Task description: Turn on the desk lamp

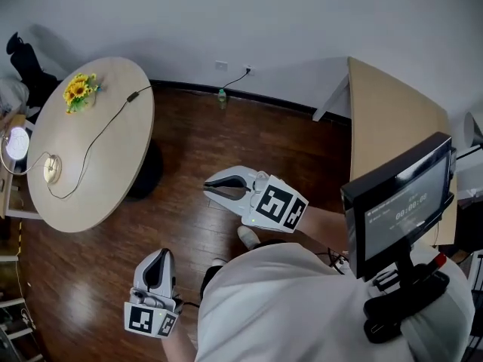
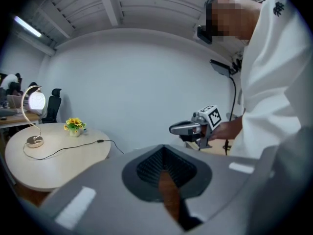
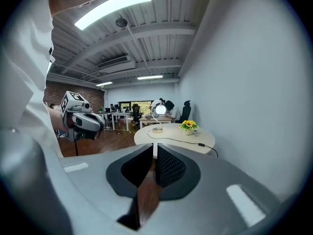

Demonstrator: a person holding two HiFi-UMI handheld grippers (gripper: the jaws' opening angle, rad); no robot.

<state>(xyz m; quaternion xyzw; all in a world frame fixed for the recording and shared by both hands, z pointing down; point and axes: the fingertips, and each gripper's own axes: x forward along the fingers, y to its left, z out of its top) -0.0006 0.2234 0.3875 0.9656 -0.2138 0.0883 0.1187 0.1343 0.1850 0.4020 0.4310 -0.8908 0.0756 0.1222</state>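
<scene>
The desk lamp (image 1: pixel 16 143) stands at the far left edge of a round pale table (image 1: pixel 113 142), its round head glowing and its base (image 1: pixel 51 168) beside it. The lamp's cord (image 1: pixel 98 134) runs across the tabletop. Both grippers hang over the wooden floor, well short of the table. My right gripper (image 1: pixel 207 188) points left toward the table, jaws together and holding nothing. My left gripper (image 1: pixel 157 253) is lower, near my body, also shut and empty. The lit lamp (image 2: pixel 36 101) appears at far left in the left gripper view, and the lamp (image 3: pixel 160 109) lies straight ahead in the right gripper view.
A small pot of yellow flowers (image 1: pixel 79 89) sits on the table's far side. A second desk (image 1: pixel 392 119) and a monitor (image 1: pixel 400 202) stand at the right. A bottle (image 1: pixel 222 95) is on the floor by the wall. A black office chair (image 1: pixel 26 62) is behind the table.
</scene>
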